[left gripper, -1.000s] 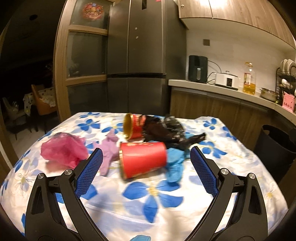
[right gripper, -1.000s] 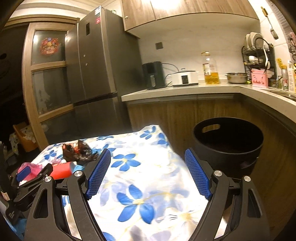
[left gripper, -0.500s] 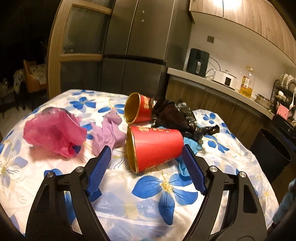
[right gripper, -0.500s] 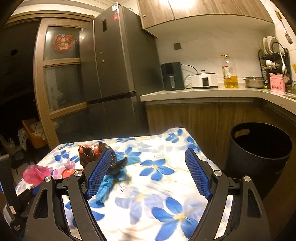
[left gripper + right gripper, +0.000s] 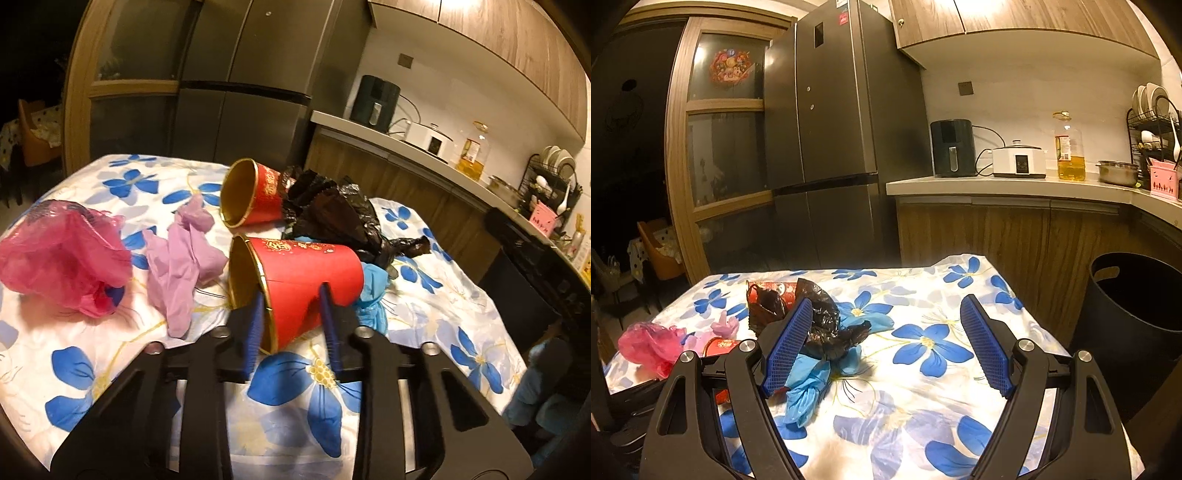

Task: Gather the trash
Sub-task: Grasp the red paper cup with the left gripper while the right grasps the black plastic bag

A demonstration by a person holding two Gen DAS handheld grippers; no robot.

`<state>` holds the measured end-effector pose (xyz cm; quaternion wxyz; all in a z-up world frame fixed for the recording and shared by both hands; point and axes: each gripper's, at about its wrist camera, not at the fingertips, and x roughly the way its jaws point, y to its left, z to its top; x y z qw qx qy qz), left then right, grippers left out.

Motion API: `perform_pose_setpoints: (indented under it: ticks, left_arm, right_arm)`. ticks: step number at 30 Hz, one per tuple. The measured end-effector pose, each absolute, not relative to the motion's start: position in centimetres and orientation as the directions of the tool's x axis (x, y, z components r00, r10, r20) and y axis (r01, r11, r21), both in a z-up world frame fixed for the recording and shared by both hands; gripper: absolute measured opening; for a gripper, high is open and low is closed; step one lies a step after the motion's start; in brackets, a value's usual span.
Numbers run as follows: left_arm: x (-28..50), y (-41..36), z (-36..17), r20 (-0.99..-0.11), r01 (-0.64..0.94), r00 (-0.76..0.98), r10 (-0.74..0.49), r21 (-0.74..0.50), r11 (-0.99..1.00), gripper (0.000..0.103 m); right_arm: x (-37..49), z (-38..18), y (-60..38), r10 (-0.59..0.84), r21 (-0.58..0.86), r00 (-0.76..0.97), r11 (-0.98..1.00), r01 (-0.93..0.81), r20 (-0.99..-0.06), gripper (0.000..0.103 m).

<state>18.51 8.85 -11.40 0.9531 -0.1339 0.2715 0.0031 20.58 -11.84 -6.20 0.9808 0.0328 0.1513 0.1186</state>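
The left tongs (image 5: 291,317) had just been closing and pinched the wall of a red paper cup (image 5: 303,280) lying on its side on the flowered tabletop (image 5: 110,369); one pad sat inside the gold rim, the other outside; a second red cup (image 5: 255,199), a black bag (image 5: 328,214), a blue glove (image 5: 373,295), a purple glove (image 5: 181,258) and a pink bag (image 5: 62,258) lay nearby; the right tongs (image 5: 886,343) hung spread wide and empty above the tabletop; a black bin (image 5: 1134,314) stood beside it.
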Motion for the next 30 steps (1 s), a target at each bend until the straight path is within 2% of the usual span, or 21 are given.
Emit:
perform_pose_setpoints:
  ticks: [8, 11, 12, 15, 27, 30]
  left_arm:
    - [18.4, 8.2, -11.3, -0.491, 0.014, 0.856, -0.159, -0.286, 0.958, 0.011]
    - [17.8, 8.1, -10.9, -0.471, 0.022, 0.868, -0.159, -0.284, 0.959, 0.006]
    - [17.6, 8.1, -10.7, -0.465, 0.021, 0.872, -0.155, -0.280, 0.960, 0.002]
    - [16.8, 8.1, -10.0, -0.446, 0.013, 0.885, -0.133, -0.263, 0.965, 0.001]
    - [15.6, 8.3, -9.1, -0.419, 0.024, 0.899, -0.125, -0.236, 0.971, 0.001]
    - [15.4, 8.4, -8.9, -0.420, 0.023, 0.899, -0.123, -0.235, 0.972, 0.001]
  right_arm:
    - [22.1, -7.1, -10.3, 0.253, 0.086, 0.913, 0.967, -0.238, -0.321, 0.080]
    - [22.6, -7.6, -9.6, 0.254, 0.073, 0.909, 0.967, -0.243, -0.330, 0.080]
    - [22.8, -7.7, -9.5, 0.253, 0.072, 0.908, 0.967, -0.243, -0.335, 0.080]
    - [23.7, -8.2, -9.3, 0.249, 0.078, 0.901, 0.968, -0.237, -0.355, 0.080]
    - [26.5, -10.0, -7.9, 0.299, 0.117, 0.851, 0.954, -0.276, -0.432, 0.059]
    - [26.6, -10.4, -7.5, 0.317, 0.116, 0.834, 0.948, -0.298, -0.452, 0.047]
